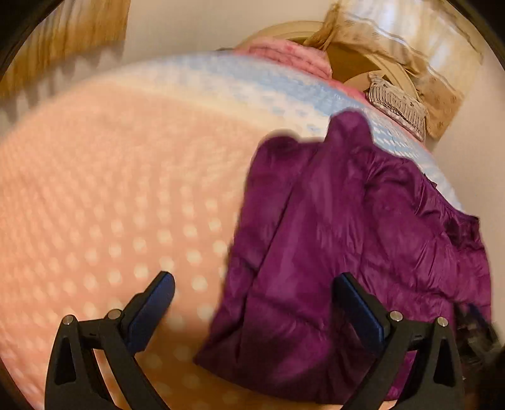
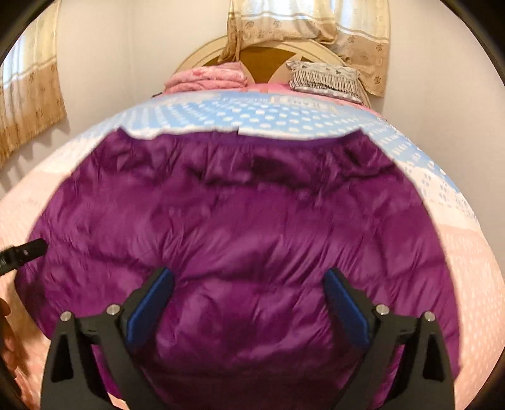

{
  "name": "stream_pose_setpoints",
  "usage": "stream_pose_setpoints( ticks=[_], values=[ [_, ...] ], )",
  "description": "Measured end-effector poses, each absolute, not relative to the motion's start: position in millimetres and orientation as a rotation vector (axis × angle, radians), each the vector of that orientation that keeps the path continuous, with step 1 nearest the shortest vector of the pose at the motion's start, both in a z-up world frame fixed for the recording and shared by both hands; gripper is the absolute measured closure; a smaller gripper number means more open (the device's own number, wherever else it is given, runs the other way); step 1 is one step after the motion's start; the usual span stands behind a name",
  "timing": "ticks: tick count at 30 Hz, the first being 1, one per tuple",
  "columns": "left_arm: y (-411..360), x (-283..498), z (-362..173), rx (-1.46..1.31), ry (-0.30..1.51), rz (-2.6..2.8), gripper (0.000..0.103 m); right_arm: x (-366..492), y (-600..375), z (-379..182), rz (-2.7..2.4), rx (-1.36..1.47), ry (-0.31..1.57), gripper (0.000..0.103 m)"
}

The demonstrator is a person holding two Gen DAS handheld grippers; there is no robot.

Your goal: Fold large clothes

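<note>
A purple quilted jacket (image 2: 240, 220) lies spread on the bed, filling most of the right wrist view. My right gripper (image 2: 249, 277) hangs over its near part, jaws wide open with nothing pinched between the blue pads. In the left wrist view the same jacket (image 1: 341, 239) lies to the right, one fold raised toward the far side. My left gripper (image 1: 255, 280) is open above the jacket's left edge, one finger over the bedspread and one over the purple cloth. The left gripper's dark tip (image 2: 28, 249) also shows at the left edge of the right wrist view.
The bed has a pink and blue dotted bedspread (image 1: 110, 189). At its head lie a folded pink blanket (image 2: 208, 79) and a fringed pillow (image 2: 325, 79) against a round headboard (image 2: 268, 53). Curtains (image 2: 315, 22) hang behind, and walls stand close on both sides.
</note>
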State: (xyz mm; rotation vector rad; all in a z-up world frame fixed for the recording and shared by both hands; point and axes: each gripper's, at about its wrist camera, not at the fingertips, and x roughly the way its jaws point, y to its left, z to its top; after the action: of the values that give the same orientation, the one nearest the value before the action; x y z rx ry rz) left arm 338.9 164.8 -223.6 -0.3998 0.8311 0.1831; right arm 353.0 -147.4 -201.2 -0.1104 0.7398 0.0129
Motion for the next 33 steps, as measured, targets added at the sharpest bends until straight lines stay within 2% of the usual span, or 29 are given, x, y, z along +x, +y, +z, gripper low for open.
stream_pose_setpoints(
  ticks=[2, 4, 5, 7, 8, 9, 10, 11, 12, 15, 17, 20, 33],
  values=[
    [158.4, 337.0, -218.3, -0.38, 0.795, 0.143, 0.001, 363.5, -144.8, -205.1, -0.006, -0.131, 0.771, 0.001],
    [154.0, 337.2, -218.1, -0.42, 0.785, 0.09, 0.008, 366.4, -140.8, -207.4, -0.024, -0.159, 0.787, 0.0],
    [149.6, 338.5, -220.4, -0.434, 0.786, 0.054, 0.022, 366.6, -139.3, -208.0, -0.03, -0.172, 0.788, 0.0],
    [142.9, 339.0, -218.9, -0.404, 0.775, 0.052, 0.031, 365.8, -140.0, -208.5, -0.031, -0.171, 0.788, 0.0],
    [140.5, 339.0, -219.7, -0.413, 0.771, 0.015, 0.049, 364.4, -142.0, -208.5, -0.031, -0.168, 0.788, 0.0],
    [139.4, 338.4, -220.4, -0.427, 0.773, -0.002, 0.062, 363.5, -142.0, -208.6, -0.033, -0.171, 0.786, 0.0],
    [139.5, 336.6, -219.5, -0.436, 0.771, -0.013, 0.066, 363.0, -141.2, -208.6, -0.036, -0.177, 0.784, 0.0],
    [138.0, 336.5, -218.5, -0.45, 0.768, -0.047, 0.08, 362.9, -142.3, -208.7, -0.037, -0.179, 0.782, 0.0],
    [137.3, 335.4, -216.2, -0.448, 0.759, -0.057, 0.087, 361.2, -143.7, -208.0, -0.033, -0.174, 0.785, 0.0],
    [135.7, 329.6, -209.7, -0.417, 0.74, -0.056, 0.092, 350.2, -152.3, -199.5, -0.005, -0.153, 0.788, 0.002],
    [140.8, 327.6, -208.8, -0.427, 0.733, -0.067, 0.093, 327.9, -160.6, -186.7, -0.043, -0.145, 0.72, 0.0],
    [143.5, 324.4, -211.8, -0.444, 0.734, -0.078, 0.094, 321.0, -154.0, -204.8, -0.012, -0.192, 0.8, 0.0],
    [182.4, 285.8, -173.2, -0.531, 0.661, -0.102, 0.096, 298.5, -106.5, -214.8, -0.025, -0.211, 0.794, 0.001]
  ],
)
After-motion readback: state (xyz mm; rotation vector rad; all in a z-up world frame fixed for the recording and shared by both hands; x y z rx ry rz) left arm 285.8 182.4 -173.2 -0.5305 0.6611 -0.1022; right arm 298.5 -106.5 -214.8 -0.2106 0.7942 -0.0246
